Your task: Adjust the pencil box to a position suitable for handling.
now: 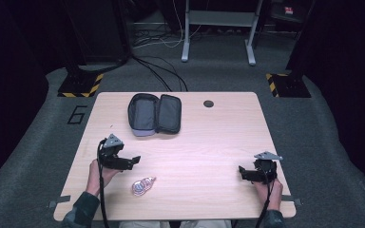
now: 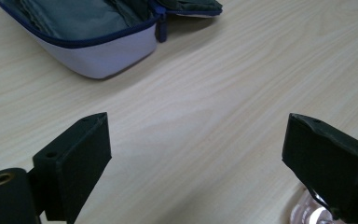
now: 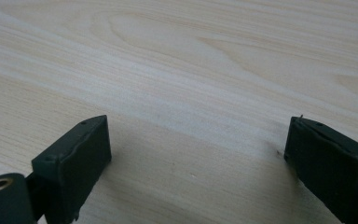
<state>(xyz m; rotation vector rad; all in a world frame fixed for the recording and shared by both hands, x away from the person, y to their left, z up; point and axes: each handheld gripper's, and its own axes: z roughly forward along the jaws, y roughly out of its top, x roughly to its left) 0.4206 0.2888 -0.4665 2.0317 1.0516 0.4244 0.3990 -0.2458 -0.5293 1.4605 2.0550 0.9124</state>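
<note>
An open zip pouch (image 1: 154, 114), grey inside with a lilac shell and blue zip, lies flat at the table's far middle; in the left gripper view the pouch (image 2: 98, 32) fills the top left. A small pinkish shiny packet (image 1: 143, 185) lies near the front edge, and a piece of it (image 2: 307, 215) peeks out under the right jaw. My left gripper (image 1: 134, 161) is open above the table just left of the packet, with nothing between its jaws. At the front right my right gripper (image 1: 242, 172) is open over bare wood (image 3: 191, 93).
A dark round cable hole (image 1: 208, 103) sits at the table's far edge. The wooden table (image 1: 209, 142) stands on grey carpet with cables, a metal frame (image 1: 218, 28) and hazard-taped bases (image 1: 81, 84) behind it.
</note>
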